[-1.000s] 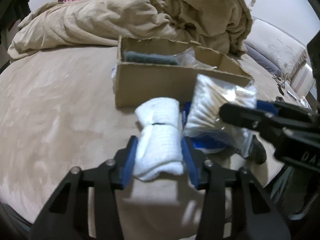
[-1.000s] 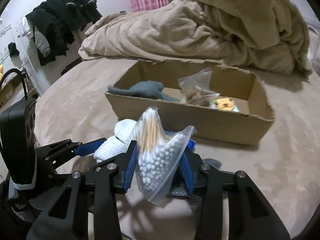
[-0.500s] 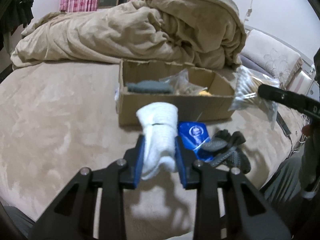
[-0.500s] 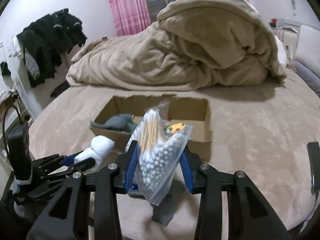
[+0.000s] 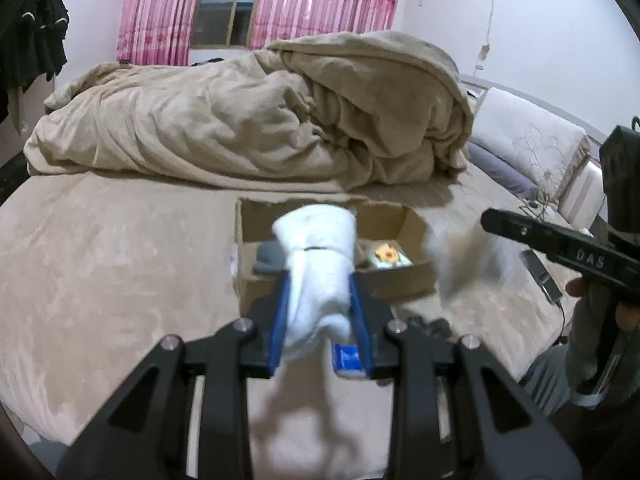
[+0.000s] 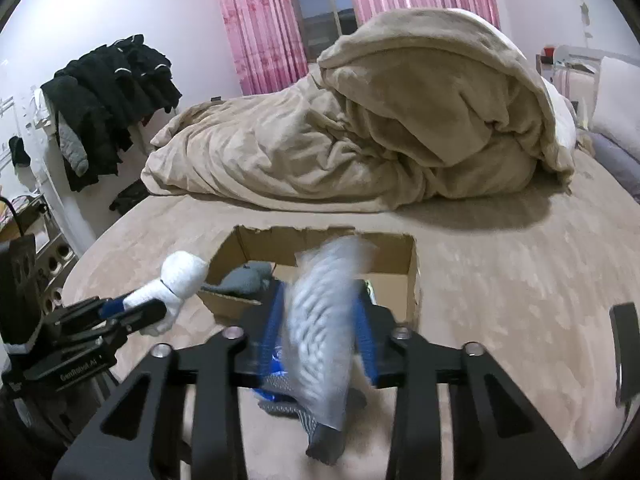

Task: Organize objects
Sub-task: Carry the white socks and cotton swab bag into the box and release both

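My left gripper [image 5: 319, 282] is shut on a rolled white sock bundle [image 5: 316, 248], held up in the air in front of the open cardboard box [image 5: 416, 280]. My right gripper [image 6: 320, 300] holds a clear bag of cotton swabs [image 6: 320, 320], its jaws closing tighter on it; the bag is blurred by motion. From the right wrist, the white bundle [image 6: 180, 276] hangs left of the box [image 6: 414, 280]. In the box lie a grey cloth [image 6: 248, 276] and a small yellow packet [image 5: 386, 256].
A blue packet [image 5: 348, 356] and dark grey gloves [image 6: 320, 432] lie on the bed below the grippers. A heaped beige blanket [image 5: 280, 128] fills the far side. Pillows [image 5: 528, 140] lie at the right, with a phone [image 5: 540, 276] near them. Black clothes [image 6: 108, 100] hang at the left.
Both grippers have risen with their loads, so the box now sits lower and its inside shows. The swab bag swings and blurs. The blue packet and gloves stay on the bed.
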`<act>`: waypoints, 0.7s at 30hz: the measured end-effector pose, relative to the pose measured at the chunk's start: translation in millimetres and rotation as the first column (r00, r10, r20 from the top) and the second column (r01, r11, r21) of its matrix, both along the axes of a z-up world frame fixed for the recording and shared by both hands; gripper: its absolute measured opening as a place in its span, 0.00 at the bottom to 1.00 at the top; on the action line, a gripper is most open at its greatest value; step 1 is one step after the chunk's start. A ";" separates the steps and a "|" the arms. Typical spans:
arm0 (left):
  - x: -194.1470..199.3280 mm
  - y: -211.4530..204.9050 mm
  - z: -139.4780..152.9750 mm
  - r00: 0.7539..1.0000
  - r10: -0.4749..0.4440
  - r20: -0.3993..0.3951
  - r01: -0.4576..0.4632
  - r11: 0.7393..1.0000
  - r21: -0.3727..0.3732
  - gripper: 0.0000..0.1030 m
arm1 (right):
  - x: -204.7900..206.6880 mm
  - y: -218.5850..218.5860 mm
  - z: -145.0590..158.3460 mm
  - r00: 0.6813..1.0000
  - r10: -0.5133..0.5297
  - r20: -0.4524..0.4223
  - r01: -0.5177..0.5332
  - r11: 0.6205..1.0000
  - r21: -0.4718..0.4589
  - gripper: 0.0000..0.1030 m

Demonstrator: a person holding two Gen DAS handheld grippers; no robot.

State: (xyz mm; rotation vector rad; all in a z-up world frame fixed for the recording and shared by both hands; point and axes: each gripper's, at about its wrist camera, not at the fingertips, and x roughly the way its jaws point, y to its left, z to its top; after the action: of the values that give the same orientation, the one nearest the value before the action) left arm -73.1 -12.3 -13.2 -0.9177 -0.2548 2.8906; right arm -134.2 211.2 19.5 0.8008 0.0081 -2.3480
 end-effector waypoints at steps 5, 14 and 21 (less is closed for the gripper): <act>-19.9 -7.1 5.1 1.000 0.015 -0.015 -0.015 1.000 -0.004 0.29 | -5.6 -13.6 11.4 0.998 0.028 -0.055 -0.028 1.000 0.008 0.19; -43.4 -12.0 -1.7 1.000 0.014 0.001 -0.014 1.000 0.012 0.29 | -20.0 -6.8 -46.4 0.996 -0.064 0.061 0.058 0.993 0.102 0.52; -26.1 -10.4 0.8 1.000 0.010 -0.006 -0.010 1.000 0.016 0.29 | -28.7 44.3 -84.4 0.959 -0.250 0.134 0.226 0.958 0.175 0.54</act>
State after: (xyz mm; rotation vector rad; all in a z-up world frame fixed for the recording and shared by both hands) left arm -99.2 -22.7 -12.4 -0.9070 -0.2819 2.8960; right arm -163.0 255.5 -64.9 1.1164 0.0341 -2.5276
